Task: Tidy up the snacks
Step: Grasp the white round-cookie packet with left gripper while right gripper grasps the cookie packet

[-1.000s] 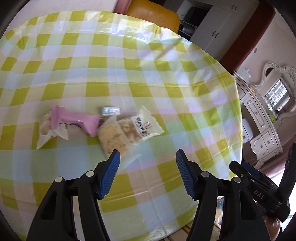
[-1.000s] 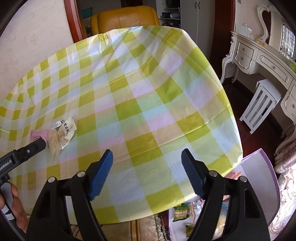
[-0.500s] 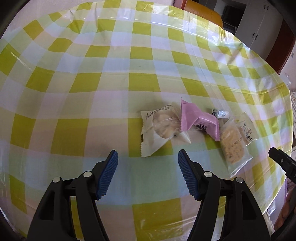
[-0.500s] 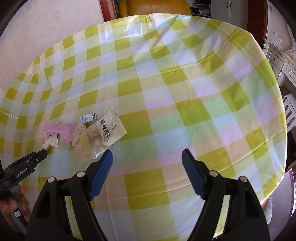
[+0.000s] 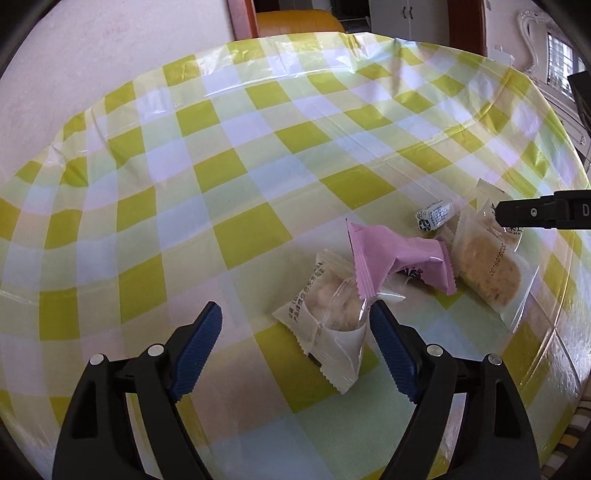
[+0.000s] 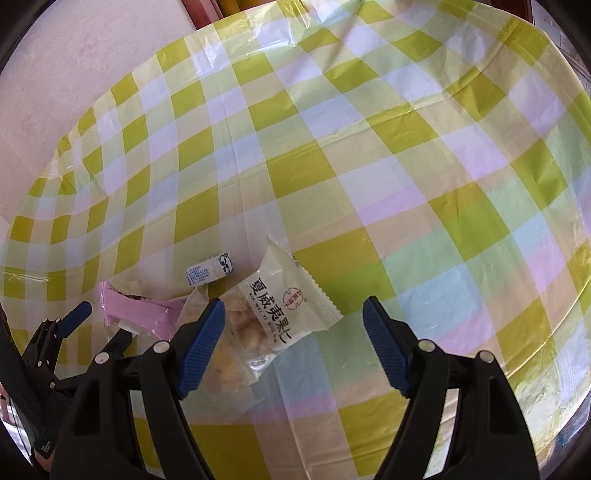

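Note:
Several wrapped snacks lie in a cluster on the checked tablecloth (image 5: pixel 229 173). A white round-cake packet (image 5: pixel 328 314) lies just ahead of my open left gripper (image 5: pixel 293 338), close to its right finger. A pink packet (image 5: pixel 391 258) leans on it. Beyond are a small white candy (image 5: pixel 434 215) and a clear cracker packet (image 5: pixel 491 269). My open right gripper (image 6: pixel 293 343) hovers over a white nut packet (image 6: pixel 284 306) with Chinese print; the pink packet (image 6: pixel 136 310) and candy (image 6: pixel 208 270) sit to its left. The left gripper (image 6: pixel 85 325) shows there at lower left.
The round table's edge (image 5: pixel 554 332) runs close on the right of the snacks. A pale wall (image 5: pixel 92 55) stands behind the table, with a yellow chair (image 5: pixel 295 24) and a cabinet beyond. A white dresser (image 5: pixel 535 44) is at far right.
Both grippers have swung left and come down closer to the snack cluster. The snacks now sit much nearer in both views. Nothing was gripped.

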Motion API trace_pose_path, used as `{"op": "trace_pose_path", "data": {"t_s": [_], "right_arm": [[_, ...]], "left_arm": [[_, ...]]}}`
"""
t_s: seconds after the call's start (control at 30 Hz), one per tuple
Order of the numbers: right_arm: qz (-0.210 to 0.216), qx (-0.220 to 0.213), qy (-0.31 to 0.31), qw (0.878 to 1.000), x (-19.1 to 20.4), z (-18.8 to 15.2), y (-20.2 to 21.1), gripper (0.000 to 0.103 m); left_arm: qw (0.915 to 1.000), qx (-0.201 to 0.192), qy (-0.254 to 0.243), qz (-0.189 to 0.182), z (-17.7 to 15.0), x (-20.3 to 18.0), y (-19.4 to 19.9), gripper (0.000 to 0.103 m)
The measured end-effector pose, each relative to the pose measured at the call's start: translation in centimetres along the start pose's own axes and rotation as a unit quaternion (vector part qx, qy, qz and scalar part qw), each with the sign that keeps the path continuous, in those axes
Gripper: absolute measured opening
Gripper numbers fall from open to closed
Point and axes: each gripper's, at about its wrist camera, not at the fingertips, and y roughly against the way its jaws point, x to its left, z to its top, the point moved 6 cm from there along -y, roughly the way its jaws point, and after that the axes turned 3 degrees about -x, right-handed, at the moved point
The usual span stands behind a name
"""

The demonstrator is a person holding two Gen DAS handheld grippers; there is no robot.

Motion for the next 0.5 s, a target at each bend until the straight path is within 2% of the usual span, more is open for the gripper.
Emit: {"op": "trace_pose_path", "data": {"t_s": [0.17, 0.3, 0.33, 0.37, 0.4, 0.47, 0.5], "right_arm": [[-0.003, 0.017, -0.028, 0.999, 0.2, 0.4, -1.7, 0.077], [-0.012, 0.013, -0.027, 0.999, 0.5, 0.9, -2.1, 0.077], [-0.014, 0.013, -0.027, 0.999, 0.6, 1.0, -2.2, 0.077], [-0.017, 0.013, -0.025, 0.999, 0.6, 1.1, -2.3, 0.077], [-0.021, 0.013, -0.020, 0.999, 0.7, 1.1, -2.4, 0.077], [-0.029, 0.014, -0.009, 0.999, 1.0, 1.1, -2.5, 0.076], [-0.030, 0.015, -0.006, 0.999, 1.1, 1.0, -2.5, 0.075]], "left_arm": [[0.9992, 0.000, -0.023, -0.033, 0.2, -0.9, -0.8, 0.079], [0.9981, -0.002, -0.034, -0.051, 0.2, -1.6, -1.3, 0.077], [0.9979, -0.001, -0.036, -0.054, 0.3, -1.7, -1.3, 0.075], [0.9976, 0.005, -0.036, -0.059, 0.2, -1.7, -1.4, 0.064], [0.9973, 0.008, -0.035, -0.064, 0.1, -1.7, -1.4, 0.060], [0.9967, 0.015, -0.033, -0.072, -0.2, -1.7, -1.1, 0.052], [0.9964, 0.020, -0.031, -0.076, -0.4, -1.7, -0.9, 0.051]]}}
